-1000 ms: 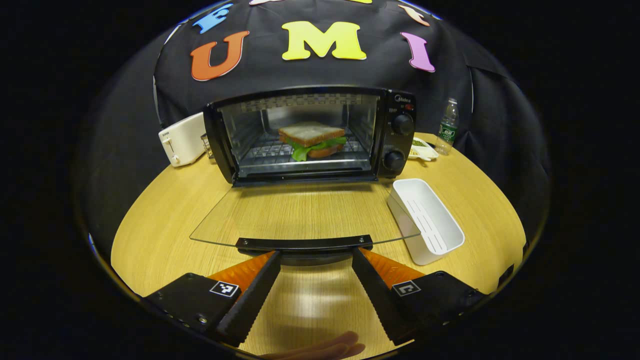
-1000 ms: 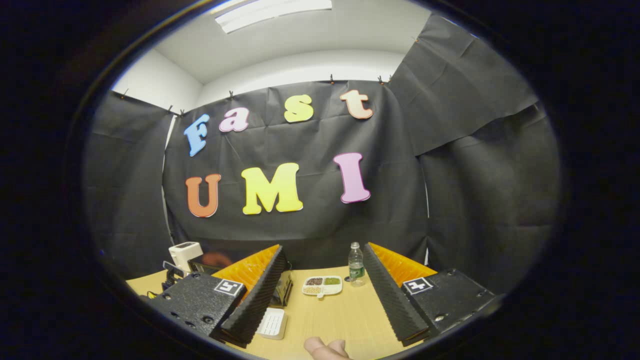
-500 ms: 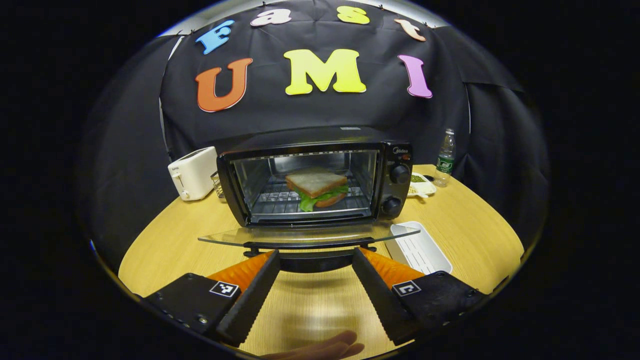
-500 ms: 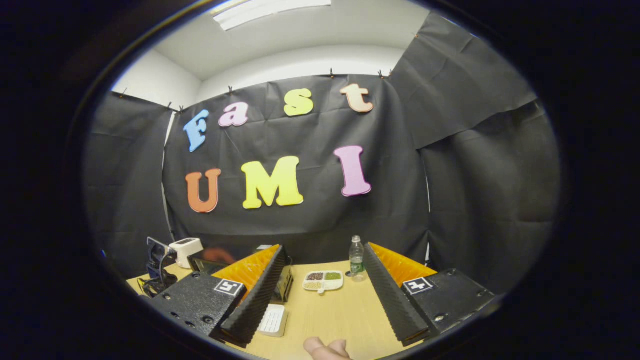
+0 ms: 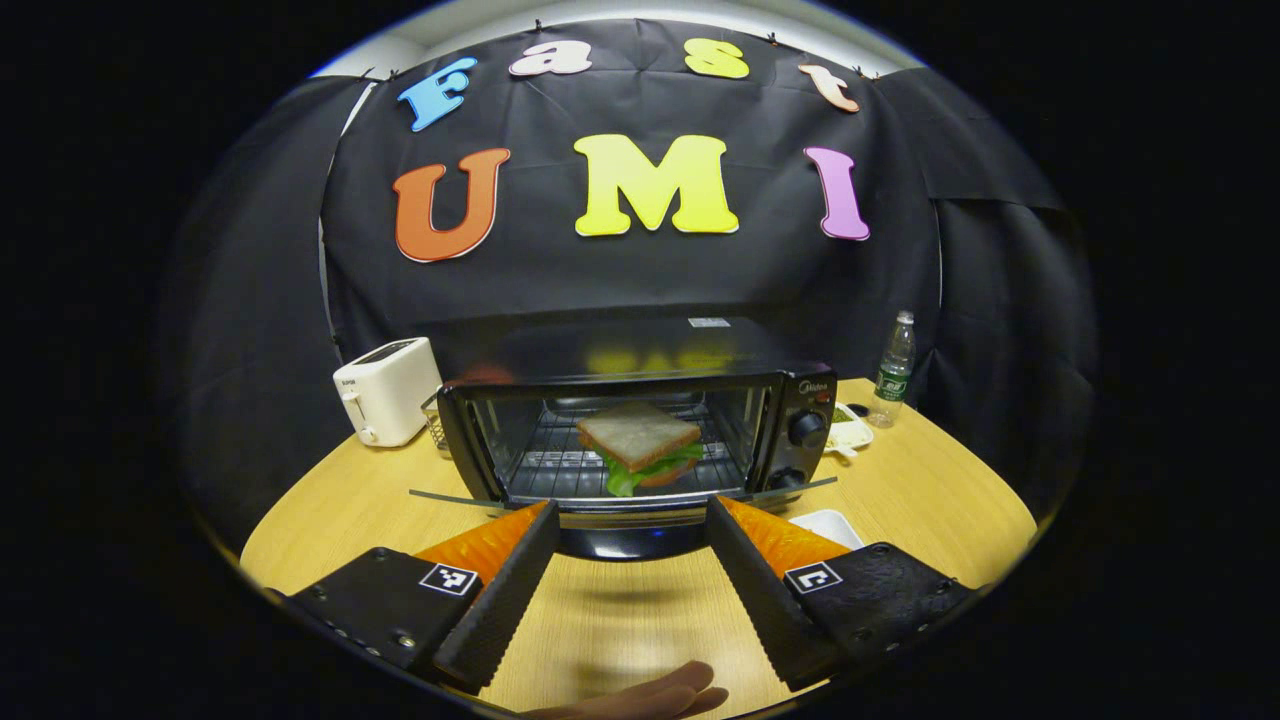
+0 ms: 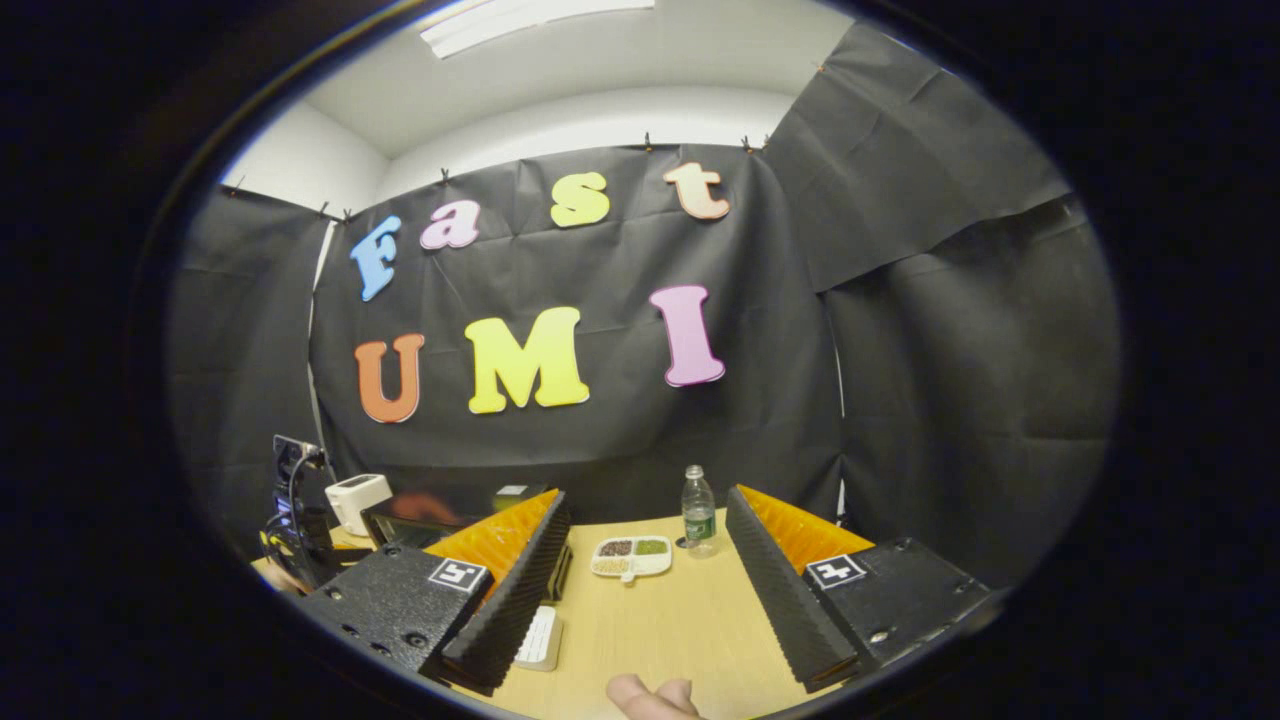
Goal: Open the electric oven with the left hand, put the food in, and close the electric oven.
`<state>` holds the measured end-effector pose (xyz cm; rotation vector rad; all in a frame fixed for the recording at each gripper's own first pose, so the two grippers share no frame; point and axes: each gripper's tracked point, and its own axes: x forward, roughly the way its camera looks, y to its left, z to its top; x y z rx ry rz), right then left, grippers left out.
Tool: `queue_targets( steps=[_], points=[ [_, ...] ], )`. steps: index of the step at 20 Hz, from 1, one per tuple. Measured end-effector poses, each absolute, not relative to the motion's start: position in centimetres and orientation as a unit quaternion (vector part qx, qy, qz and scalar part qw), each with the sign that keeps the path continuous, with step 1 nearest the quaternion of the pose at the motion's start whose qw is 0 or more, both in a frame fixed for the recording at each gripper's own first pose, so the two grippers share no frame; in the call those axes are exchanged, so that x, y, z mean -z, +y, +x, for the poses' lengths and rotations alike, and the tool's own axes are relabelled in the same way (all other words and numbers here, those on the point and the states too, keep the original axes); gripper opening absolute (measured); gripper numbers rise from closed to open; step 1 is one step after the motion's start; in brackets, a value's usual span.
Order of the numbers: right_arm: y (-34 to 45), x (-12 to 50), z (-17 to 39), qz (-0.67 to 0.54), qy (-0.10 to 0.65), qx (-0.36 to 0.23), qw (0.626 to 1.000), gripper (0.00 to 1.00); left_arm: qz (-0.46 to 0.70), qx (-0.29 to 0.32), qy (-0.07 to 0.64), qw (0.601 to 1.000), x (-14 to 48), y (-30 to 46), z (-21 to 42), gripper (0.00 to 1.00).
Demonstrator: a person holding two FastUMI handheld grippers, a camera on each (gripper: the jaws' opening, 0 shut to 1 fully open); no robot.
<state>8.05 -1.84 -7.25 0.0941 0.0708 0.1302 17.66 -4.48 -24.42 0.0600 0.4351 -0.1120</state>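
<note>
Toaster left of oven, bottle right, sandwich inside, wooden table. Left gripper wide at door edge; right gripper wide, empty.

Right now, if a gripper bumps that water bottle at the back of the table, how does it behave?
The water bottle stands tall and narrow on the table, so it probably tips easily. It looks like thin clear plastic: likely light and squashy. Once down, its round body would probably roll.

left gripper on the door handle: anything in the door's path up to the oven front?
Nothing visible. The sandwich sits back on the rack, inside the oven opening. The glass door is about level, its handle between the open fingers of the left gripper. The white tray lies off to the side.
</note>
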Motion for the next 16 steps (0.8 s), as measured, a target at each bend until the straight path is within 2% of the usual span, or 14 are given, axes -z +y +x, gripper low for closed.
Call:
queue_targets(
  steps=[5,6,9,16],
  points=[
    [-3.2,8.0,7.9,0.054,0.042,-0.043,0.997,0.96,0.018,0.062,0.200,0.978,23.3,-4.9,20.7,0.96],
    [-3.5,8.0,7.7,0.054,0.042,-0.039,0.997,1.00,0.023,0.061,0.195,0.979,23.2,-5.0,21.4,0.96],
    [-3.9,7.7,7.1,0.050,0.038,-0.033,0.997,0.96,0.025,0.055,0.183,0.981,22.4,-4.9,23.2,0.95],
    [-2.9,6.9,6.3,0.041,0.028,-0.045,0.998,0.96,0.012,0.049,0.166,0.985,20.6,-3.8,22.1,0.96]
  ],
)
